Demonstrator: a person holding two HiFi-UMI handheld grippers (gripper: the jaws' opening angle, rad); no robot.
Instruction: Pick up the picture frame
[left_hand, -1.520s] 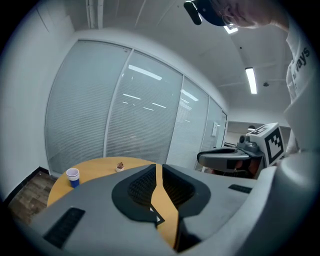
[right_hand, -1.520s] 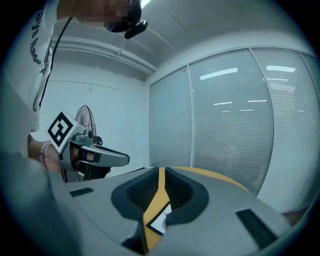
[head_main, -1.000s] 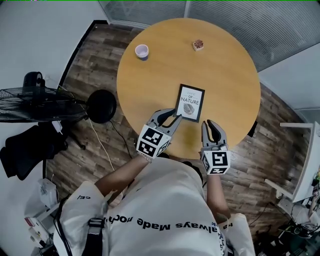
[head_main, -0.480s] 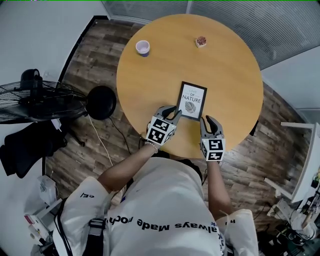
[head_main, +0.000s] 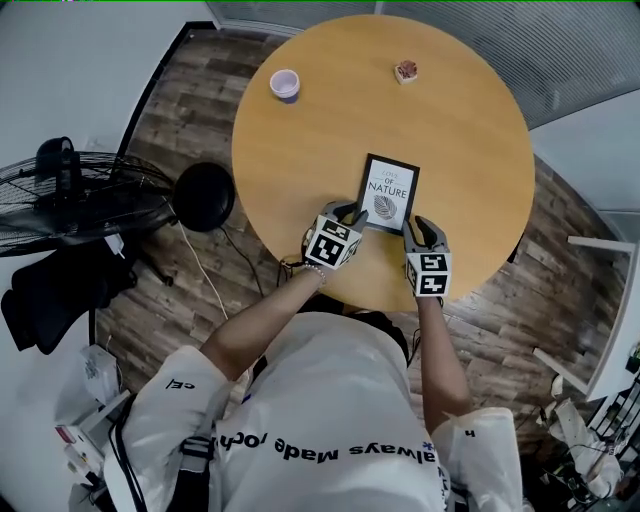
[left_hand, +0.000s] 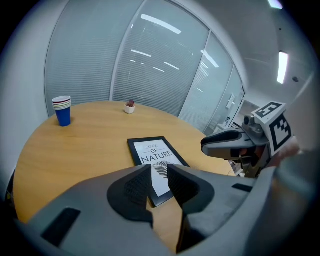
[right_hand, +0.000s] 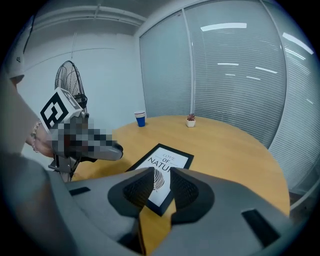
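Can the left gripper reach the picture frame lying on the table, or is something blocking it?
Probably yes. The left gripper is right at the near edge of the picture frame, jaws apart and empty, and nothing on the table stands in its way. The paper cup is far off.

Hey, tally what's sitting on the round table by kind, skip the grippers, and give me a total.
Picture frame: 1
Blue cup, perhaps a nested stack: 1
Small potted plant: 1
Total: 3
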